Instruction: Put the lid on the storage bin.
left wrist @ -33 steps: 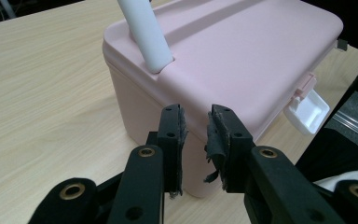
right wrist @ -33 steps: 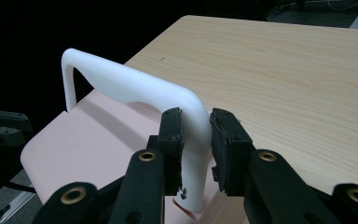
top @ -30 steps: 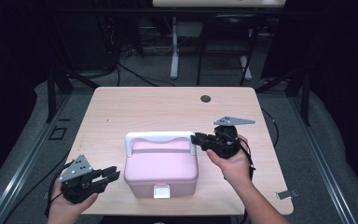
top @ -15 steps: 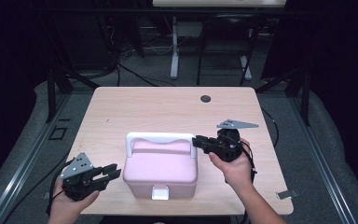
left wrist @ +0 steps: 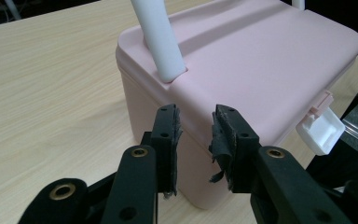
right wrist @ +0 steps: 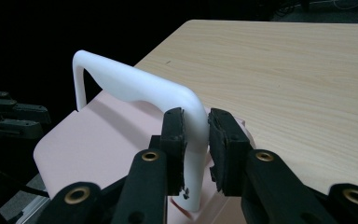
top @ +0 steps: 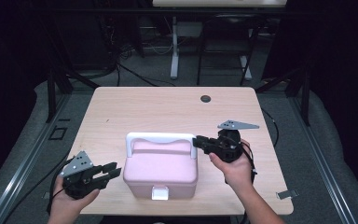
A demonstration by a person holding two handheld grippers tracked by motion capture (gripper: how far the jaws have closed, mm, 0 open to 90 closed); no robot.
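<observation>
right hand-held gripper (right wrist: pixel 196 135) has closed around smooth white handle (right wrist: pixel 135 88).

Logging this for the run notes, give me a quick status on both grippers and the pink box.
Right gripper jaws around white handle. Left gripper open, just short of the pink box. Box upright, lid shut. Nothing in the way.

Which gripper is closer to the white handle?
Right. The right gripper has its fingers around the white handle at one end; the left gripper sits apart, beside the pink box.
</observation>
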